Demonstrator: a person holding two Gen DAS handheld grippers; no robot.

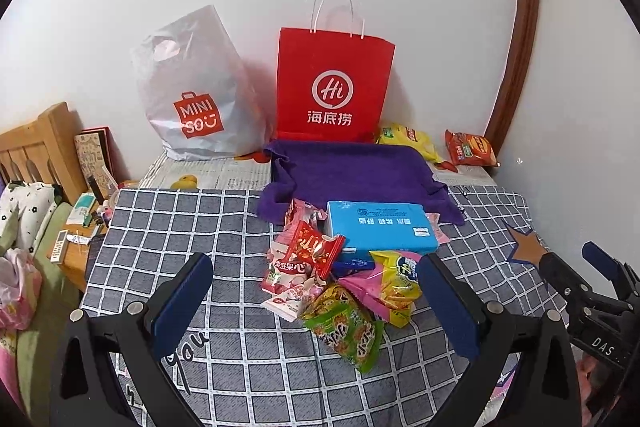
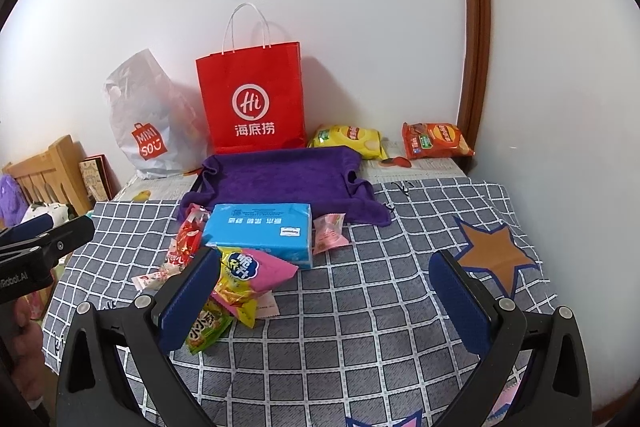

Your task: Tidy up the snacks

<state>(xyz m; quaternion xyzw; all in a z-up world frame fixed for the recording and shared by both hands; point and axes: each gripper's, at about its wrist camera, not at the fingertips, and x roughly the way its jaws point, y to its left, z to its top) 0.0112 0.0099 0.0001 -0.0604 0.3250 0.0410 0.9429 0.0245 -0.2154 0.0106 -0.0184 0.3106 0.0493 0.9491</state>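
Observation:
A pile of small snack packets lies on the grey checked cloth (image 1: 240, 359): a green packet (image 1: 346, 327) (image 2: 206, 331), a pink-and-yellow packet (image 1: 394, 281) (image 2: 248, 277), and red and white candy wrappers (image 1: 314, 251) (image 2: 186, 243). A blue tissue pack (image 1: 380, 227) (image 2: 262, 229) lies behind them, with a pink wrapper (image 2: 330, 233) beside it. My left gripper (image 1: 316, 307) is open, its fingers either side of the pile. My right gripper (image 2: 324, 303) is open over bare cloth to the right of the pile. A purple cloth-lined tray (image 1: 352, 171) (image 2: 280, 177) sits further back.
A red paper bag (image 1: 334, 87) (image 2: 252, 99) and a grey plastic bag (image 1: 192, 99) (image 2: 148, 123) stand against the wall. Yellow (image 1: 412, 141) (image 2: 350, 139) and orange (image 1: 472, 147) (image 2: 436, 141) chip bags lie at the back right. A wooden bed frame (image 1: 36, 147) and a cluttered side table stand left.

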